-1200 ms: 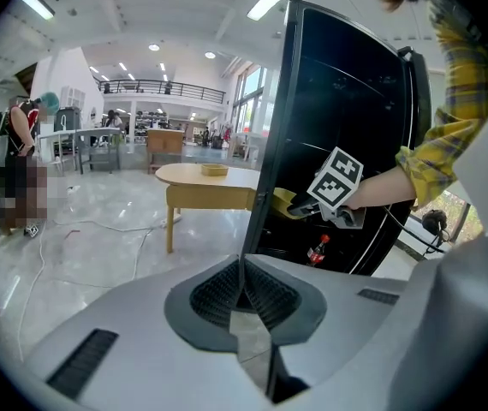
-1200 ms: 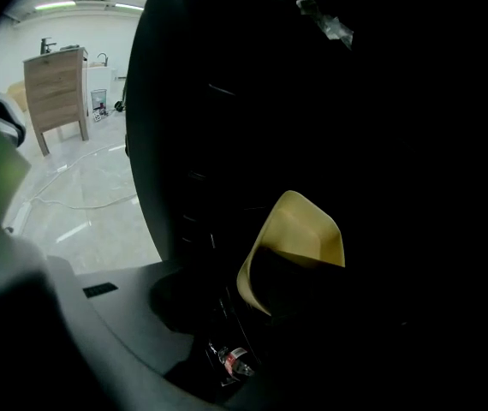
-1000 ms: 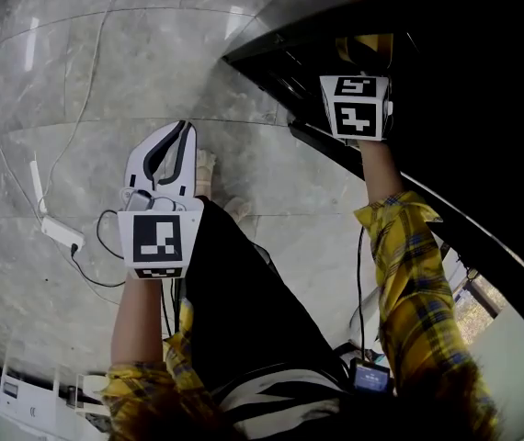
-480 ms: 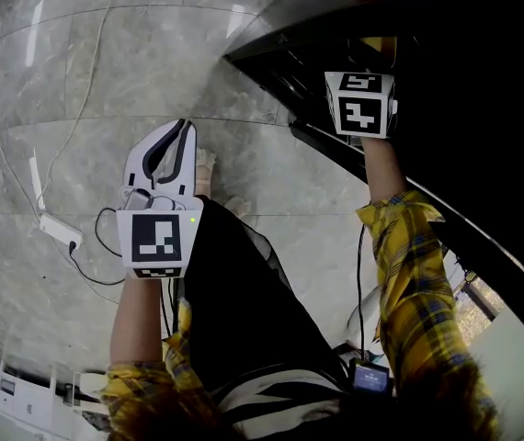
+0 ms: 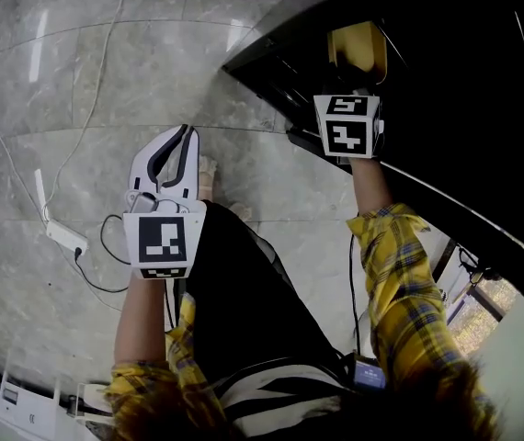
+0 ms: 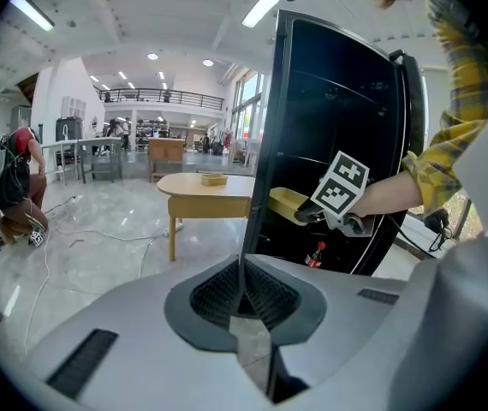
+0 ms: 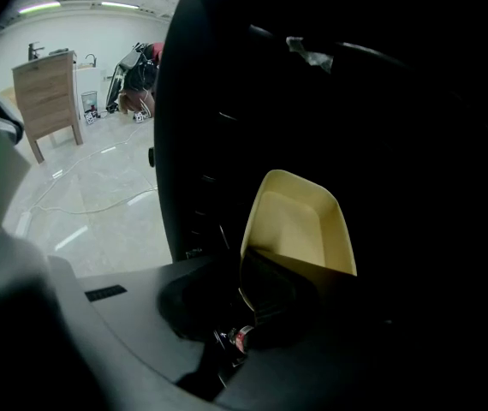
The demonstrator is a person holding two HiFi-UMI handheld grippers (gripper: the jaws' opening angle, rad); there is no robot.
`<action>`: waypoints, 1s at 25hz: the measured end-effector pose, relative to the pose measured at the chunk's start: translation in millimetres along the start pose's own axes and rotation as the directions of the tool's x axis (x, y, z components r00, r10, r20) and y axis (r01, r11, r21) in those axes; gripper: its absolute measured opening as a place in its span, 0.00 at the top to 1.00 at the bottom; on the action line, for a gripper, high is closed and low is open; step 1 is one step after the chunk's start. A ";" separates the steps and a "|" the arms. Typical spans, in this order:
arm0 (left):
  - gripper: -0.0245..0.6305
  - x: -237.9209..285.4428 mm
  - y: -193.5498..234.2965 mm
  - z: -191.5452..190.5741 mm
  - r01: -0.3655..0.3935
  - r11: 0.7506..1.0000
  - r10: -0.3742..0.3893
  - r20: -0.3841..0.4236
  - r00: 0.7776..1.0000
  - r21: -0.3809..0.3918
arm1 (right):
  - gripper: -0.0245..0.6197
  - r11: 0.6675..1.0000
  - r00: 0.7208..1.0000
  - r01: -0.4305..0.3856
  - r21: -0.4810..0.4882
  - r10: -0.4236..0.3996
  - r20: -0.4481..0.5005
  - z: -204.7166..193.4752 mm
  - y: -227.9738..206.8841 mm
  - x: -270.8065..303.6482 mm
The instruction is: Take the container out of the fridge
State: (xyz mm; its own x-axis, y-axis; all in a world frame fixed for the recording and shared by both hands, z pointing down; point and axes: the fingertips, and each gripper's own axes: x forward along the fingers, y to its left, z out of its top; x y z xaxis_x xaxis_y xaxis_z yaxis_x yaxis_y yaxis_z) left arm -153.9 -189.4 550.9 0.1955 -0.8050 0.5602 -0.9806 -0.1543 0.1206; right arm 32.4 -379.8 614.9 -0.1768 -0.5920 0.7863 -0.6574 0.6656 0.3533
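The yellow container (image 5: 357,46) sits in the dark opening of the black fridge (image 5: 464,108). My right gripper (image 5: 354,83) reaches in from below it. In the right gripper view the container (image 7: 300,221) fills the middle and its near rim lies between the jaws of that gripper (image 7: 248,268), which are closing on it. From the left gripper view the container (image 6: 285,202) pokes out of the fridge (image 6: 338,101) with the right gripper (image 6: 314,217) at its edge. My left gripper (image 5: 185,136) hangs over the floor, shut and holding nothing.
A white power strip (image 5: 64,237) with cables lies on the marble floor at left. A wooden table (image 6: 205,191) stands beside the fridge. A red-capped bottle (image 6: 315,255) sits low inside the fridge. A wooden cabinet (image 7: 51,92) stands far off.
The right gripper has drawn slightly back and left, and more of the yellow container now shows above its marker cube. The left gripper has barely moved.
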 end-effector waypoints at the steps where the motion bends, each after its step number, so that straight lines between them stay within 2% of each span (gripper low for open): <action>1: 0.92 -2.9 -1.1 2.2 0.000 1.000 0.000 0.003 1.000 0.005 | 0.90 1.000 1.000 -0.004 0.006 0.004 0.000 -1.2 2.3 -3.8; 18: 0.92 -75.9 -22.5 32.4 -0.012 1.000 0.012 0.008 1.000 0.005 | 0.90 0.987 0.998 -0.059 0.147 0.063 -0.019 -25.2 35.8 -115.2; 25: 0.92 -99.6 -13.1 49.9 -0.058 0.998 0.059 0.020 0.998 -0.012 | 0.90 0.987 0.997 -0.079 0.143 0.079 0.008 -23.0 43.3 -157.0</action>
State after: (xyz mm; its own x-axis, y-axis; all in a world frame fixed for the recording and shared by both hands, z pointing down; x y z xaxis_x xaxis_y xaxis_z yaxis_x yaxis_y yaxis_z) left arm -161.0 -135.8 452.6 0.1374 -0.8241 0.5495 -0.9902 -0.1002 0.0973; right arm 48.5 -247.6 518.4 -0.2339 -0.5410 0.8079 -0.7392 0.6387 0.2137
